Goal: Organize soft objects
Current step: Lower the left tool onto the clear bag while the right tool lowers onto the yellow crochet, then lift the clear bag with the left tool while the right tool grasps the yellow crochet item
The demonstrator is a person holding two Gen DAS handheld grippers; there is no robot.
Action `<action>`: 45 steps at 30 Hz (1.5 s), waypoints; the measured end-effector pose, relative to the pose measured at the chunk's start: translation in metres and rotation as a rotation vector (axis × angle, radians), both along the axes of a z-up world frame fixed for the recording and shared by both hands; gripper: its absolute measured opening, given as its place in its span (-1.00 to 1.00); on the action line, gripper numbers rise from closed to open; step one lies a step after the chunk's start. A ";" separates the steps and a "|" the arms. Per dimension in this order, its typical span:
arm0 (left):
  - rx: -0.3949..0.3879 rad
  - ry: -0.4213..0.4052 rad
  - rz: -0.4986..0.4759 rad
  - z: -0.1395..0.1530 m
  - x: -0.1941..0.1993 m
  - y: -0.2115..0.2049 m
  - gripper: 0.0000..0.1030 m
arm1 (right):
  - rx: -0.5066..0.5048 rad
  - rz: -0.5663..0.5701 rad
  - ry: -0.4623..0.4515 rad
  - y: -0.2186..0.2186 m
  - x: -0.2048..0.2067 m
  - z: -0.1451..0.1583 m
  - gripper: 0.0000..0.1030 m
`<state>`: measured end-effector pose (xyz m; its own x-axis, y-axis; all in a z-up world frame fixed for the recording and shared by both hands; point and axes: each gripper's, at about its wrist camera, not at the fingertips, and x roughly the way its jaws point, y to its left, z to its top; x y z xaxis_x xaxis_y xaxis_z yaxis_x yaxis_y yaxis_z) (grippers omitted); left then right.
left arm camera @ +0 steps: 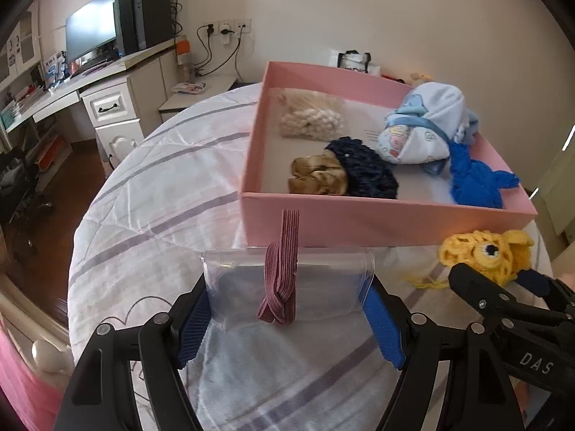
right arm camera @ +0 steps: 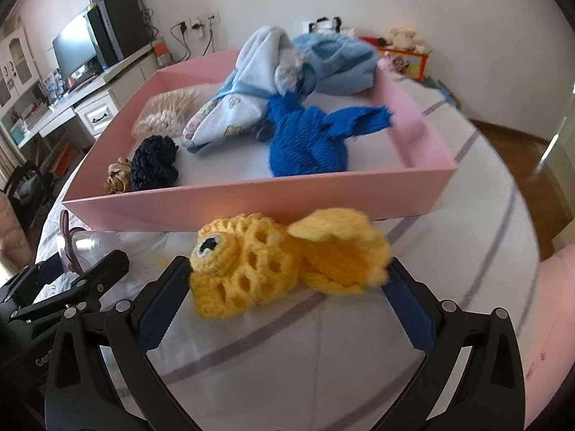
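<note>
Two last soft things are being picked up beside the box (left arm camera: 388,221).
A bag (left arm camera: 287,283) sits between the wide-open left gripper (left arm camera: 287,318); a yellow fish (right arm camera: 284,265) sits between the wide-open right gripper (right arm camera: 287,287); both must be squeezed next.

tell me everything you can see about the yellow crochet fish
The yellow crochet fish looks hand-knitted from bright yellow yarn, with an open net-like body, one white-and-black eye and a floppy, ruffled tail of darker orange-yellow inside. It lies on its side on the striped quilt, just outside the front wall of the pink box. The right tool is open around it, a finger at each end; whether they touch it is unclear. A loose yarn strand trails beside it.
</note>
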<state>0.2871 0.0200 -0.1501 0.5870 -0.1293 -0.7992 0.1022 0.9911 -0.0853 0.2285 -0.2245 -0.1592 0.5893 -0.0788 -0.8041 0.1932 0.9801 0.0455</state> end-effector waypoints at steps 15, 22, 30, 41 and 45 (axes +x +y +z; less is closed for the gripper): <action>0.014 -0.021 0.006 0.009 -0.006 0.002 0.43 | -0.003 0.019 -0.025 -0.003 -0.004 -0.001 -0.04; 0.015 -0.049 0.004 0.024 -0.019 -0.002 0.43 | 0.031 0.029 -0.053 -0.008 -0.015 0.010 -0.18; 0.020 -0.124 -0.003 0.054 -0.048 -0.010 0.43 | 0.023 0.045 -0.119 -0.002 -0.037 0.035 -0.19; 0.013 -0.263 -0.014 0.107 -0.115 -0.012 0.43 | -0.002 0.063 -0.265 0.007 -0.086 0.084 -0.19; 0.010 -0.320 -0.012 0.125 -0.140 -0.010 0.43 | -0.019 0.067 -0.323 0.011 -0.106 0.102 -0.18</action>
